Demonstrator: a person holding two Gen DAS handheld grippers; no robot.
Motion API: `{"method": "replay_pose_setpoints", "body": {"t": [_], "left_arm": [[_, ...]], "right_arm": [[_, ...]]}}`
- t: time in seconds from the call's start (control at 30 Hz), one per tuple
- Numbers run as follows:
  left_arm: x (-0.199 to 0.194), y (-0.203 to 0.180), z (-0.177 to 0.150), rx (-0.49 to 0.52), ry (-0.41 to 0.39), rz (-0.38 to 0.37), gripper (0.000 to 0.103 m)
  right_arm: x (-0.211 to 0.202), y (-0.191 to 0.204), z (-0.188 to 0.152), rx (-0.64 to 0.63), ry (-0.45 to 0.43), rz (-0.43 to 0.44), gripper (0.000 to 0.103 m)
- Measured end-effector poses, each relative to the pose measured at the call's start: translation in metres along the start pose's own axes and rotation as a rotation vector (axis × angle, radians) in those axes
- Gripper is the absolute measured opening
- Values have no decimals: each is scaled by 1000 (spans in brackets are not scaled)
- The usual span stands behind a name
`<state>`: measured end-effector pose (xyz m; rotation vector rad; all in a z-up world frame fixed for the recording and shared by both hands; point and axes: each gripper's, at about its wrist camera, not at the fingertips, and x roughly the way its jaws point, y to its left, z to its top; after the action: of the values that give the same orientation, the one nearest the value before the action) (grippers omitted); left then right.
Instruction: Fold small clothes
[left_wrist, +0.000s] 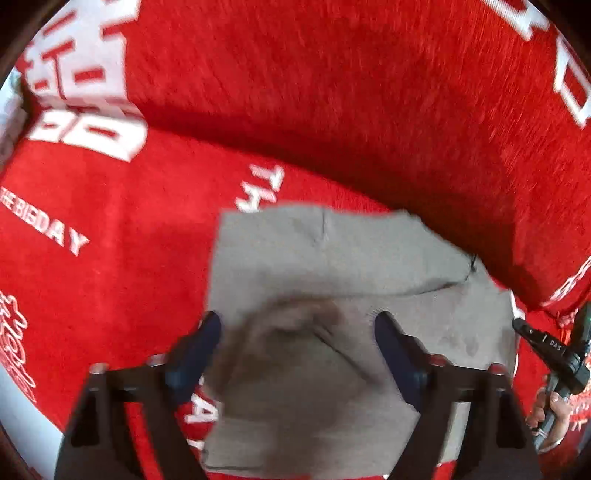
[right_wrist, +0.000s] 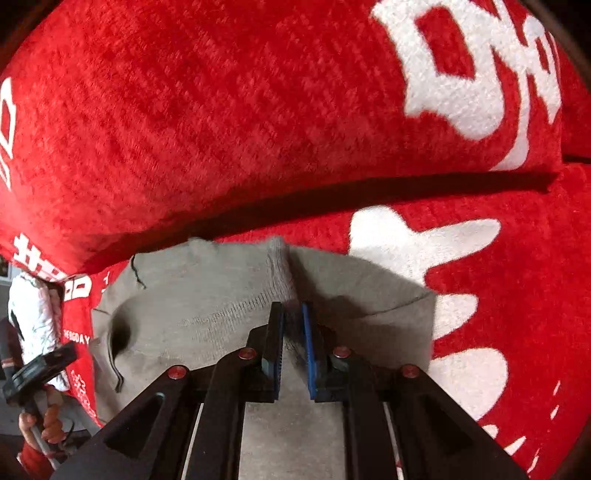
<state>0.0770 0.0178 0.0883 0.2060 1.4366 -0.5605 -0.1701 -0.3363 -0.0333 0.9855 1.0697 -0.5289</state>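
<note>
A small grey knit garment (left_wrist: 332, 280) lies on a red plush seat with white lettering (left_wrist: 110, 229). My left gripper (left_wrist: 297, 325) is open, its two blue-padded fingers spread wide just above the garment's near part, with a rumpled fold between them. In the right wrist view the same grey garment (right_wrist: 207, 295) lies below me. My right gripper (right_wrist: 291, 314) is shut on a ridge of the grey garment, pinched up between the blue pads. The right gripper also shows at the right edge of the left wrist view (left_wrist: 543, 343).
A red cushion back with large white characters (left_wrist: 351, 92) rises right behind the garment, also seen in the right wrist view (right_wrist: 240, 110). The person's left hand and its gripper handle (right_wrist: 37, 369) are at the left edge there.
</note>
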Motion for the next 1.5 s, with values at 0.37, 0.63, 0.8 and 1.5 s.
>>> {"method": "replay_pose_setpoints", "body": {"t": [0.37, 0.63, 0.8, 1.5], "left_arm": [[6, -29, -47, 107, 155, -114, 86], [42, -59, -26, 151, 94, -87, 86], [42, -34, 27, 101, -44, 73, 86], [8, -63, -12, 472, 64, -122, 86]], "right_arm": [[-13, 15, -33, -37, 53, 156, 13], [2, 22, -56, -18, 72, 139, 13], [-6, 18, -70, 40, 38, 106, 13], [-16, 48, -73, 157, -123, -96, 37]]}}
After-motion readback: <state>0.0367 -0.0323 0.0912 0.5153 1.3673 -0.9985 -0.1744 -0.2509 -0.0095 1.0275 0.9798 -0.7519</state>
